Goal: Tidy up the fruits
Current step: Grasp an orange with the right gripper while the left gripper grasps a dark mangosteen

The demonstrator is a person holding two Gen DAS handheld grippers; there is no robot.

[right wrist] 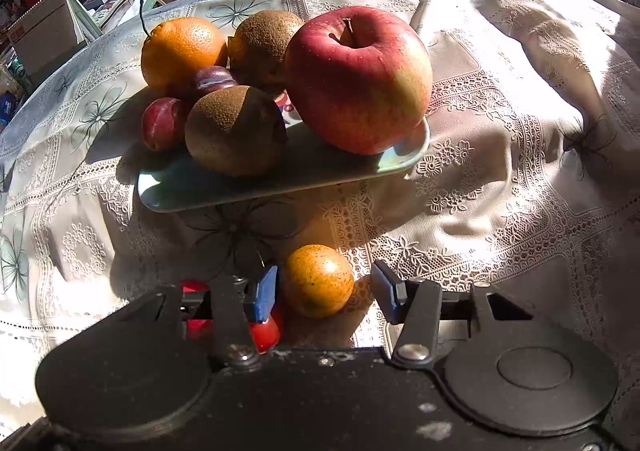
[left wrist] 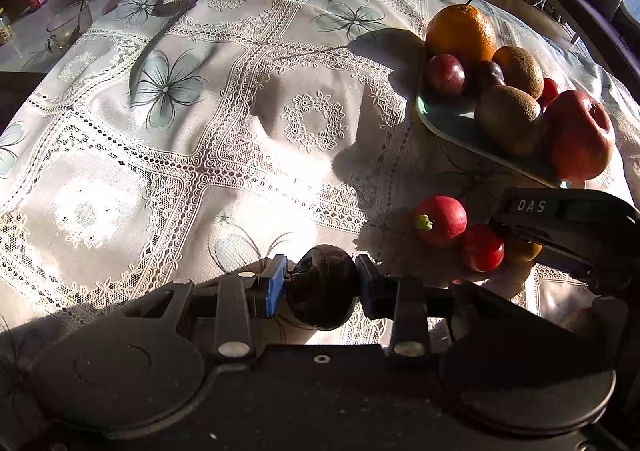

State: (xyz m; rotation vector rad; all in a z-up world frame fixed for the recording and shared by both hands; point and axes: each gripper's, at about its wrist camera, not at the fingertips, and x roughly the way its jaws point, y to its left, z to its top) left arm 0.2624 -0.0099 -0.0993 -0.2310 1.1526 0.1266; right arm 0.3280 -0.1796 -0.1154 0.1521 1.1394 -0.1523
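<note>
1. The tablecloth under both tongs is white lace-patterned cloth, rumpled and matt.
2. The tray ahead of the right gripper looks smooth and slightly glossy.
3. The apple on it has waxy, shiny skin; the kiwi beside it is rough and dull.
4. The dark plum between the left gripper's blue pads is smooth and glossy.
5. Both gripper bodies are matt black plastic with metal screws.

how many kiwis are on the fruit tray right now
2. One kiwi lies at the front of the tray, beside the plums; the other kiwi sits behind it, between the orange and the apple. More could be hidden behind the apple.
</note>
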